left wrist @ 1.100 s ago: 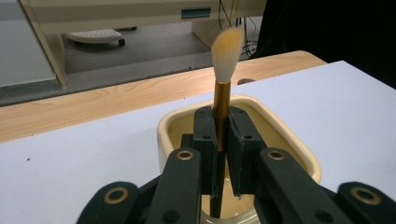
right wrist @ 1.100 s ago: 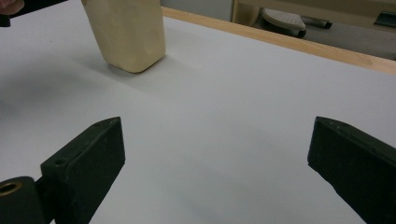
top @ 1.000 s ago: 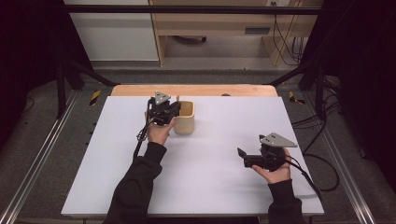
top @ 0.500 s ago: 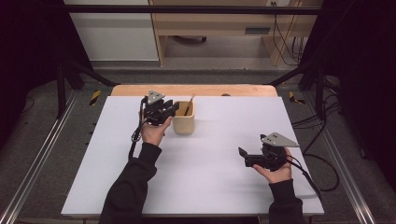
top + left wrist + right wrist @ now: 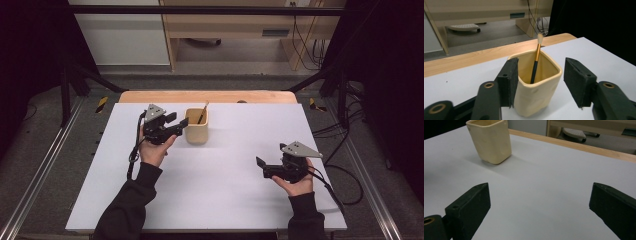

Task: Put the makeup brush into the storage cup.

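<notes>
A cream, square-sided cup (image 5: 196, 131) stands at the back of the white sheet, left of centre. A thin make-up brush (image 5: 202, 114) with a black and gold handle leans inside it, pale tip up. My left gripper (image 5: 179, 123) hovers just left of the cup, pointing at it. In the left gripper view its jaws have just been opening; they stand apart in front of the cup (image 5: 536, 97) and the brush (image 5: 536, 58), with neither pad pressing on them. My right gripper (image 5: 260, 166) rests low at the right, open and empty, jaws wide (image 5: 541, 205), the cup (image 5: 490, 141) far ahead.
The white sheet (image 5: 225, 200) covers the table, with a wooden strip (image 5: 210, 96) along its far edge. Beyond stand a wooden desk (image 5: 230, 30) and cables (image 5: 305, 45). Metal rails (image 5: 45, 165) run along both sides. Each gripper's cable trails toward the person.
My left gripper has drawn back to the left from above the cup and its jaws have opened. The brush now stands free in the cup. The right hand has kept still.
</notes>
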